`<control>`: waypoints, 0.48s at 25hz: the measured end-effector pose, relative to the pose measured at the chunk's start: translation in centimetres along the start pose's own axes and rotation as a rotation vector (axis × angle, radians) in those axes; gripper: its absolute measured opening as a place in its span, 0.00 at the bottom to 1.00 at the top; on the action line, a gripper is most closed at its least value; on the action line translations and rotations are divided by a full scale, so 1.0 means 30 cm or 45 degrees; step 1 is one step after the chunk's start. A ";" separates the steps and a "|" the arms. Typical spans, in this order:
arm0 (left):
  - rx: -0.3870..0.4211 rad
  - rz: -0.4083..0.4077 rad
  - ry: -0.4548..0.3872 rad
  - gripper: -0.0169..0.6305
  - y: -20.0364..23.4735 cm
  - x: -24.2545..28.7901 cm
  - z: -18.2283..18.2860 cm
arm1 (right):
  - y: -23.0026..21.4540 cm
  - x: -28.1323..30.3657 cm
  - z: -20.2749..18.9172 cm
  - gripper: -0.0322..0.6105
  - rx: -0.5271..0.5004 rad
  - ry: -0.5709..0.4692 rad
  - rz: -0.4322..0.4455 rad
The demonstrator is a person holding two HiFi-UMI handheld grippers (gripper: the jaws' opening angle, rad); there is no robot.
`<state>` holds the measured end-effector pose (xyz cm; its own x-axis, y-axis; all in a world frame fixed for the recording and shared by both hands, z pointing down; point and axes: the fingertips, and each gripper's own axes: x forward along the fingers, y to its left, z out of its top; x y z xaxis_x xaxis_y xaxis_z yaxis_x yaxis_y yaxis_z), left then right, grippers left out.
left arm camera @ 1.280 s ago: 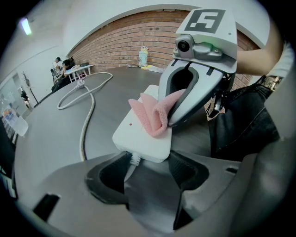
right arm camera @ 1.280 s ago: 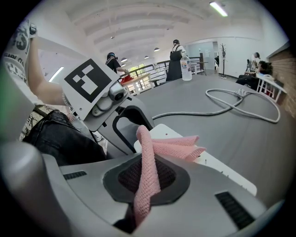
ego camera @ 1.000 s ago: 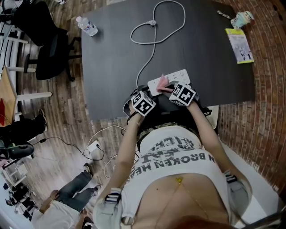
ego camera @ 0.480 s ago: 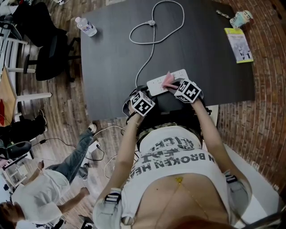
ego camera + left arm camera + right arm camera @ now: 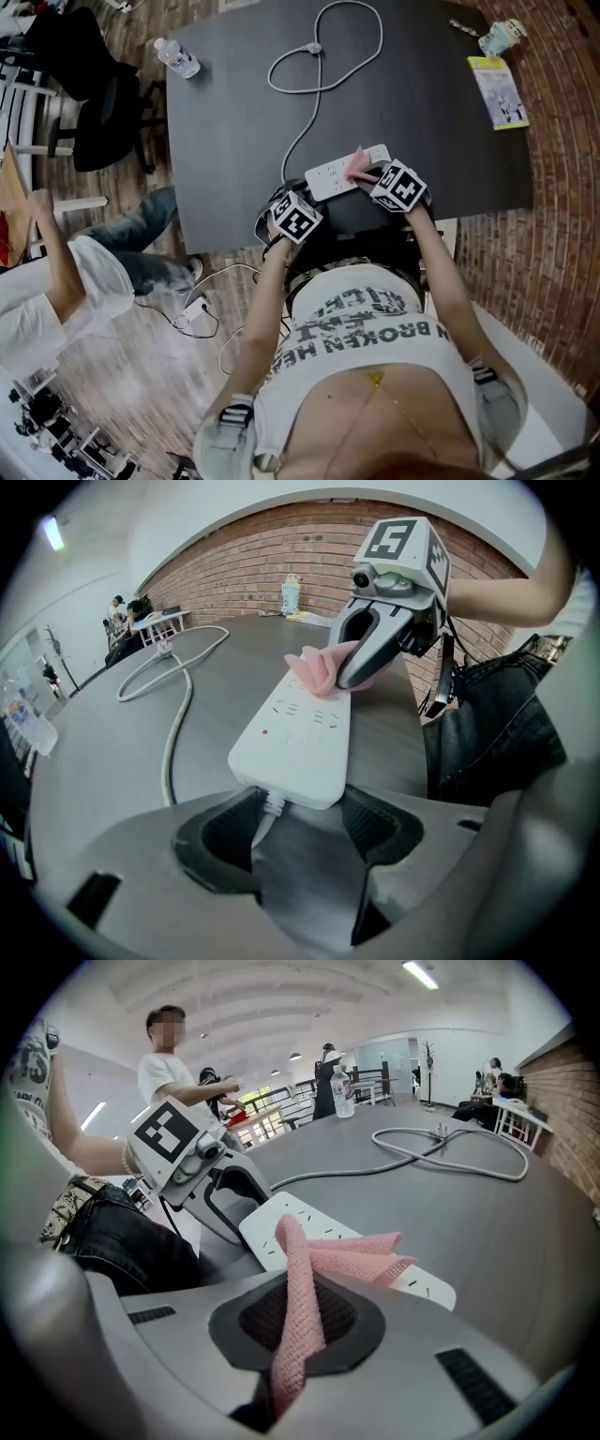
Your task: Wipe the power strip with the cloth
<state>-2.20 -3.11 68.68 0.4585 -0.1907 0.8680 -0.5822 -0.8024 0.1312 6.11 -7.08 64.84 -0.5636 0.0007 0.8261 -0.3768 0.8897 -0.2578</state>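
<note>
Pink mesh cloth (image 5: pixel 309 1269) is pinched as a thin twisted fold, and that looks like the weak point. Drag across the sockets of the white multi-socket power strip (image 5: pixel 339 172) could pull the fold out of the right gripper (image 5: pixel 367 174), or bunch it so only a corner touches. The power strip lies just below the centre of the head view, close to the near edge of the dark grey table (image 5: pixel 234 112). A hard sideways stroke might therefore skew it or nudge it toward that edge if the bracing grip is light. Its pale grey cable (image 5: pixel 323 56) loops loosely toward the top of the frame and would offer little resistance.

In its own view the right gripper (image 5: pixel 300 1321) has its jaws drawn together on the cloth. The free end fans out over the strip's top face at centre frame and rests on it. The left gripper (image 5: pixel 300 822) sits at the bottom of its view with jaws set fairly wide, one pad at each side of the strip's cable end. They appear to clamp it there (how firmly cannot be judged). The cable leaves between the jaws and curves off to the left.
</note>
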 end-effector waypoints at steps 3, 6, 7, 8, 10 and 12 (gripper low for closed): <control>0.000 0.001 0.001 0.43 0.000 0.001 -0.001 | -0.014 -0.012 -0.010 0.07 0.007 0.004 -0.013; 0.000 0.002 -0.001 0.43 -0.001 0.004 0.000 | -0.031 -0.023 -0.026 0.07 0.024 0.016 -0.020; -0.001 0.002 -0.001 0.43 -0.001 0.004 0.001 | -0.036 -0.027 -0.031 0.07 0.029 0.022 -0.021; -0.001 0.001 -0.001 0.43 -0.002 0.004 0.001 | -0.039 -0.031 -0.035 0.07 0.032 0.025 -0.021; 0.000 0.002 -0.001 0.43 -0.003 0.003 0.001 | -0.044 -0.038 -0.041 0.07 0.035 0.027 -0.022; 0.001 0.004 -0.001 0.43 -0.003 0.003 0.000 | -0.047 -0.042 -0.046 0.07 0.038 0.029 -0.025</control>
<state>-2.10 -3.05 68.76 0.4575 -0.1936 0.8679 -0.5828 -0.8024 0.1282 8.36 -7.72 64.85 -0.5389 -0.0062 0.8424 -0.4097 0.8757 -0.2556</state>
